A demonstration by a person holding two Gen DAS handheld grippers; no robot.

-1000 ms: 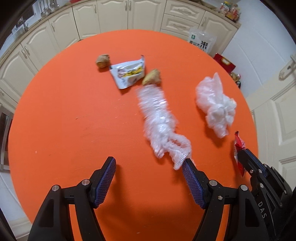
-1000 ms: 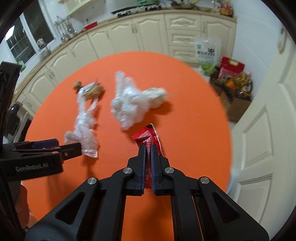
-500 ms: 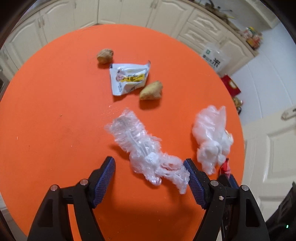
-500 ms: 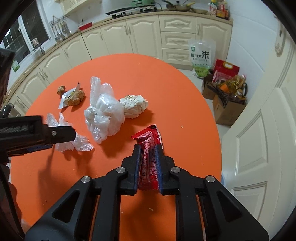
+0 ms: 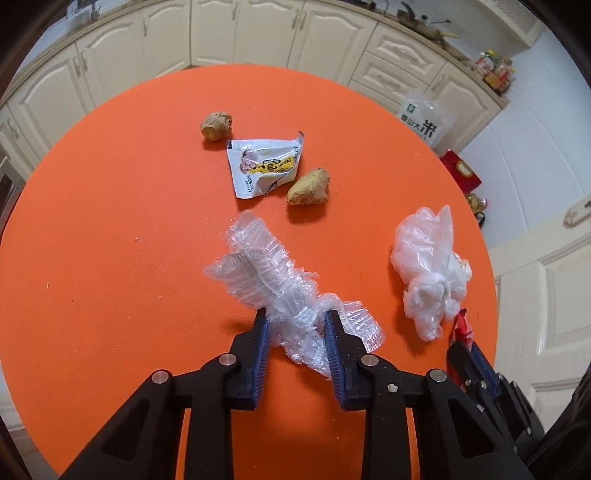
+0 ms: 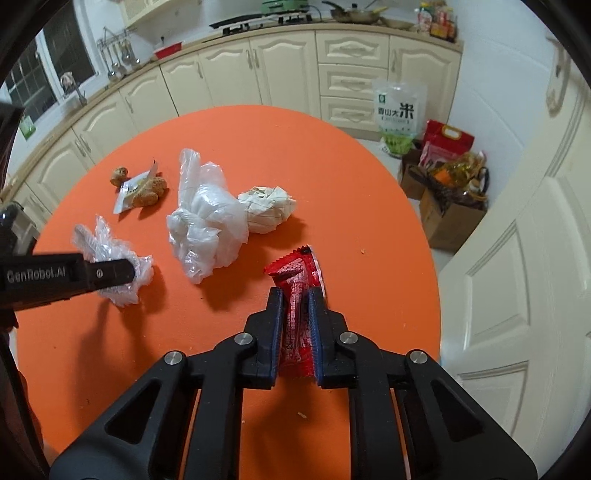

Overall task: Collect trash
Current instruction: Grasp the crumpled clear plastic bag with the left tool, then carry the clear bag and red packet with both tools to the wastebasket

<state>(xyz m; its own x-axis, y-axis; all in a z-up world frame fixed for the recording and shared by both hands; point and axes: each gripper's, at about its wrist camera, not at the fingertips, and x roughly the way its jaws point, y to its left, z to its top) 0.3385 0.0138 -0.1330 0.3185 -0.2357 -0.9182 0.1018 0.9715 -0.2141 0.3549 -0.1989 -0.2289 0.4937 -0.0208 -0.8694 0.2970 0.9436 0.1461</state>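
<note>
My left gripper [image 5: 295, 319] is shut on a crumpled clear plastic wrap [image 5: 266, 280], with its jaws pinching the wrap's near end above the orange table [image 5: 110, 221]. My right gripper [image 6: 295, 295] is shut on a red snack wrapper [image 6: 295, 273], which also shows at the right edge of the left wrist view [image 5: 463, 328]. A white plastic bag [image 5: 428, 266] lies right of the wrap. A white and yellow packet [image 5: 264, 168] lies farther back. The left gripper and the wrap also show in the right wrist view [image 6: 107, 254].
Two ginger pieces [image 5: 308, 188] [image 5: 216, 125] lie beside the packet. A crumpled paper ball [image 6: 266, 206] sits behind the white bag [image 6: 203, 221]. Cream cabinets [image 5: 258, 33] ring the table. Bags and a box [image 6: 447, 184] stand on the floor at right, next to a white door [image 6: 517, 258].
My left gripper has moved in over the clear wrap and its jaws have closed on the near end. My right gripper still holds the red wrapper, now slightly farther forward.
</note>
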